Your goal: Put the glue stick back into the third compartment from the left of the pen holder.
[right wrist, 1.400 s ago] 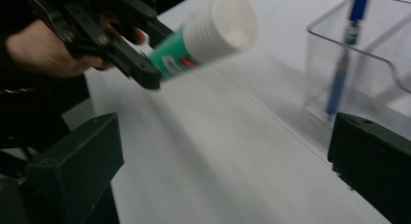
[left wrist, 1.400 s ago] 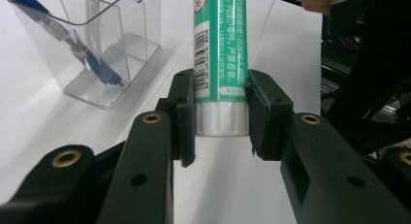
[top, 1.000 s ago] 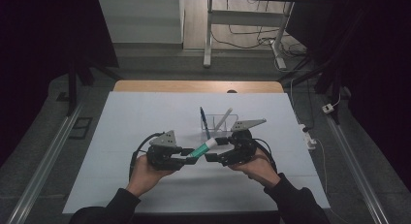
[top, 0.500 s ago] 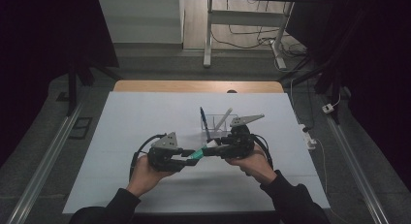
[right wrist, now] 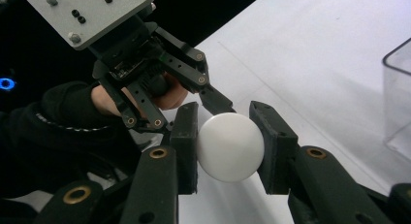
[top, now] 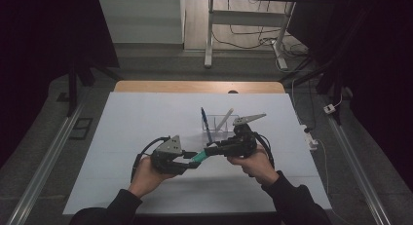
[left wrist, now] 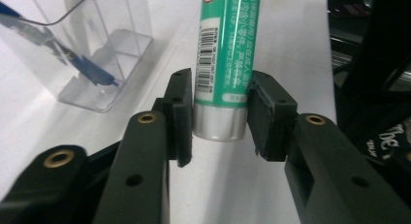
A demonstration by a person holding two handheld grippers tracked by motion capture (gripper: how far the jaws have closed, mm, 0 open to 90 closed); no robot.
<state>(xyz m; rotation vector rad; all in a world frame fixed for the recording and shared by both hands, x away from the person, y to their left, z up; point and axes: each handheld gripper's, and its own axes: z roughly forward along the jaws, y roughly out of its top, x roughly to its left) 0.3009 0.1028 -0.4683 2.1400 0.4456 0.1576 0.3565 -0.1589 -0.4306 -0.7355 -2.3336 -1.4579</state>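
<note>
White surface (top: 146,118) below: left fingers (left wrist: 220,120) clamp tube (left wrist: 228,54), right fingers (right wrist: 228,146), just closing, clamp cap (right wrist: 230,146); uncapping, next twist off.

Black long sleeves (top: 287,198); left gripper (top: 191,158) black, brass-ringed screw holes, grey three-cornered plate (top: 169,146) on top; right gripper (top: 210,150) alike, black cable (top: 265,146) looping behind the plate
</note>
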